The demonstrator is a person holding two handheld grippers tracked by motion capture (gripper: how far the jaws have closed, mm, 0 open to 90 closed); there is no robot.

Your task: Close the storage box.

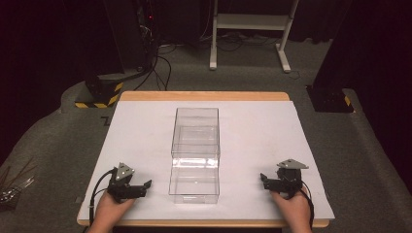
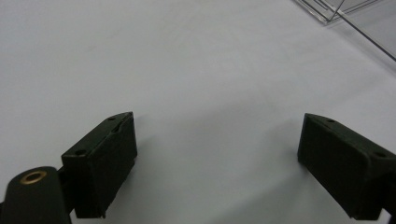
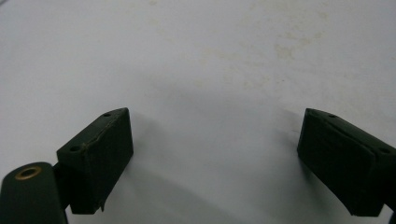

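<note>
1. Nothing held yet: left tool (image 1: 130, 187) resting on the white table (image 1: 252, 145) near the front edge, jaws spread wide, empty; bare sheet between them in the left gripper view.
2. Right tool (image 1: 280, 182) likewise low at the front right, jaws wide apart and empty; faintly stained white surface ahead in the right gripper view.
3. Clear box (image 1: 195, 154) standing mid-table, between the two tools but apart from both; long, open-topped by the look of it, apparently in two stacked or butted sections, though exact build hard to tell through the transparent walls.
4. A corner of the box (image 2: 345, 18) glimpsed at the upper right of the left gripper view, well ahead of the jaws.
5. No contents visible inside the box, as far as can be judged.
6. Judged stage: the very start. No grasp made, no contact, box seemingly undisturbed and square to the table.
7. Left to do: nearly everything. Bringing one or both tools inward to the box walls, closing on them, then whatever handling follows.
8. Likely care point: thin slippery walls, easy to skid on the sheet if pushed from one side alone.
</note>
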